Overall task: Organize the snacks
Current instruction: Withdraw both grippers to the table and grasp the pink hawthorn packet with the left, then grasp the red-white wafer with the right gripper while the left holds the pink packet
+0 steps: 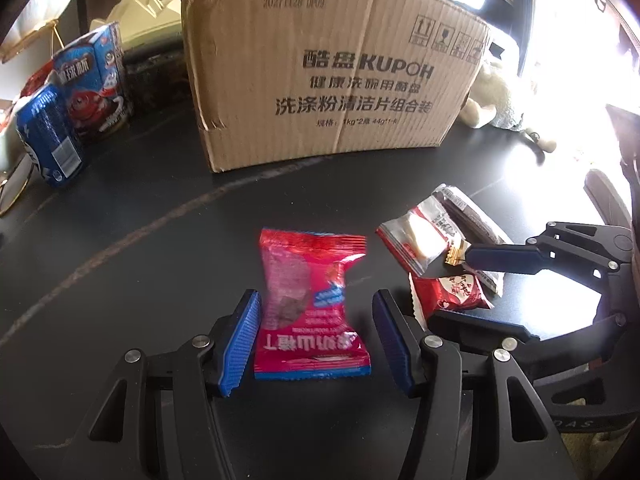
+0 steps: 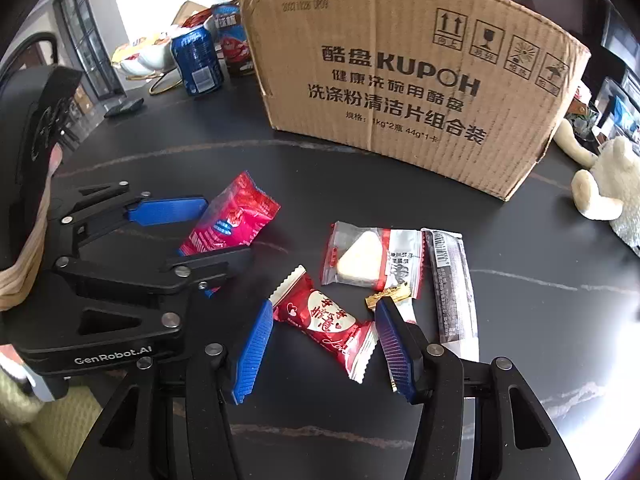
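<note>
Snacks lie loose on the dark bench point(image 2: 540, 320), in front of a big cardboard box point(image 2: 400, 80).

Left gripper point(image 1: 316, 332) points down over a pink snack bag point(image 1: 312, 300). Its blue pads are spread, one on each side of the bag. One pad is just beside the bag's edge, and the other is a little apart from it. Nothing is pinched yet.

Right gripper point(image 2: 324, 344) points down over a red candy pack point(image 2: 328, 324) with a white heart on it. Its pads are spread too, with the pack lying between them. Just behind lie a clear pack with a white cake point(image 2: 368, 256) and a long dark bar point(image 2: 456, 292). A small gold candy point(image 2: 388, 294) sits by the tip of one pad.

I think this is the reaching step, just before picking up. Next, each gripper likely needs to go a bit lower and squeeze its own snack. Then the snacks probably go into the box. The right one should take care not to catch the gold candy as well.
</note>
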Available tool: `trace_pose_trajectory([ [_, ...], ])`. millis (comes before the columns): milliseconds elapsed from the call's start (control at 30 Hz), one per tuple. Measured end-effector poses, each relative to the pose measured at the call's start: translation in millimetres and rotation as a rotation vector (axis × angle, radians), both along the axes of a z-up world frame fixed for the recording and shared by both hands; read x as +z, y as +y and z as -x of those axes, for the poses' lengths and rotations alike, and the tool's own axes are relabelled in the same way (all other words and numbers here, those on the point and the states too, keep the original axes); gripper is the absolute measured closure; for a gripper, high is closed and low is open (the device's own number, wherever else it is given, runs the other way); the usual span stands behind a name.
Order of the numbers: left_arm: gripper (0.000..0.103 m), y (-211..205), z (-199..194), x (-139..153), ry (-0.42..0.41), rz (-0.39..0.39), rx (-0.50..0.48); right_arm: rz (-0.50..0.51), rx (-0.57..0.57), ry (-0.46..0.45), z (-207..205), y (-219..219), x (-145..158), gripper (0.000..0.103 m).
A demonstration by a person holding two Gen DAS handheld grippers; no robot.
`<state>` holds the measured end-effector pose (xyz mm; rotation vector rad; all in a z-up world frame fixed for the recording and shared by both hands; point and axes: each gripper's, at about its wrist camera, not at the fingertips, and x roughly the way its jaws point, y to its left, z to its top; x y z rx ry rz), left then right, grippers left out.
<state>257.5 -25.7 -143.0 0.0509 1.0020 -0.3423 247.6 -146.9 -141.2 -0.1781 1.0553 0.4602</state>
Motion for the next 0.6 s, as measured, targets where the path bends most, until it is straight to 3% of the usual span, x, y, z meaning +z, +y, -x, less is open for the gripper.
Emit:
trace_pose_trajectory([
  [333,0.069,2.5,0.6,-4.9,-0.005,0.001,0.011,-0.001,0.020,0.003,-2.6,5.3,-5.3,0.048],
  [533,0.070,3.7,5.5,-1.9,0.013,0.002,0.014,0.000,0.033,0.000,-0.6,6.1,-5.3,0.049],
  [600,0.070,3.6,7.5,-0.1,0.012,0.004,0.011,-0.007,0.038,0.011,0.0,5.6,-6.1,0.056],
])
